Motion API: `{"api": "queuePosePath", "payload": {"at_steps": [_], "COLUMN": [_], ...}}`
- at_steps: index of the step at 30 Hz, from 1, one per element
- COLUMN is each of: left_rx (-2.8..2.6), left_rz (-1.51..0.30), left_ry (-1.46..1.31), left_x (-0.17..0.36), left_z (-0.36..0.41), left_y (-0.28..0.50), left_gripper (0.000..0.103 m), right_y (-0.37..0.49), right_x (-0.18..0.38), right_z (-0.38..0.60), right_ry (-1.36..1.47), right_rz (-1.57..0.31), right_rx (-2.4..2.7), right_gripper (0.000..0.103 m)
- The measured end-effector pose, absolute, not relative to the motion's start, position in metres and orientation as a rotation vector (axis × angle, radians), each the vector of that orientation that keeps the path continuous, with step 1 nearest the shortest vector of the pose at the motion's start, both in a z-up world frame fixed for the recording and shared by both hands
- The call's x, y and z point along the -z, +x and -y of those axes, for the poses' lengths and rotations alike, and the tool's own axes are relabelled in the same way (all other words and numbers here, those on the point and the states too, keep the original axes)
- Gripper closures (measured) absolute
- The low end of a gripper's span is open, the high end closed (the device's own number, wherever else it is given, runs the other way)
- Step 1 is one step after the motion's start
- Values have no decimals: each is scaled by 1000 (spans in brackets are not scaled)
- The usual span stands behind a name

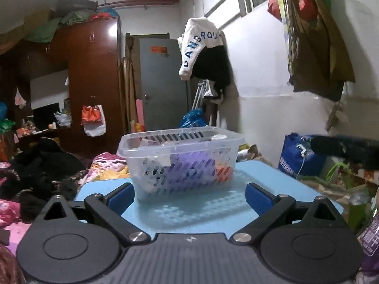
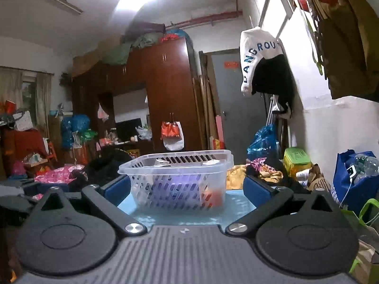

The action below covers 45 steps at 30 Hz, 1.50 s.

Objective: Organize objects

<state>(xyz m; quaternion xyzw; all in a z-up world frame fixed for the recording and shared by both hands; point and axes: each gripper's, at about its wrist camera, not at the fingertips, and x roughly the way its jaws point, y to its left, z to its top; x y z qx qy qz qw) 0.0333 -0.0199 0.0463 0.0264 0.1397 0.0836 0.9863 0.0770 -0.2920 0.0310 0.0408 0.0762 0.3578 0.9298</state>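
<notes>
Two tongs: my left gripper (image 1: 189, 195) and right gripper (image 2: 186, 190) were both released, gripping nothing.
Basket: the clear slotted basket (image 1: 182, 158) stood on the blue table (image 1: 272, 179), just ahead of my spread fingers.
Contents: a purple item (image 1: 189, 165) and an orange item (image 1: 223, 172) lay inside the basket.

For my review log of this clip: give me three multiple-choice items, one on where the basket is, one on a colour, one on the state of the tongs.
1. Where does the clear basket stand?
A. on the blue table
B. on the bed
C. on the floor

2. What colour are the pads of the left tongs?
A. red
B. blue
C. yellow

3. How are the right tongs?
A. shut on the basket
B. shut, empty
C. open, empty

Answers: 1 A, it rests on the blue table; 2 B, both pads look blue; 3 C, the fingers are spread wide, holding nothing.
</notes>
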Motion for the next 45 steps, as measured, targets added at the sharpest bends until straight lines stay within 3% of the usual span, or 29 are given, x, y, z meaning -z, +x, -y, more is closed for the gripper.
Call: {"api": "queuePosePath", "payload": {"at_steps": [12,45], "left_rx": [-208,-196], "left_rz": [-259,-243], "left_ry": [43,52], "left_x": [-47,-45], "left_z": [21,25], "left_y": [17,13], "left_gripper": [2,2], "right_y": [74,68], "right_x": [-21,-13], "right_z": [282,288], "right_ry": [0,18], "right_rz": [-263,-317], "right_rx": [-749,-747], "right_gripper": [0,0]}}
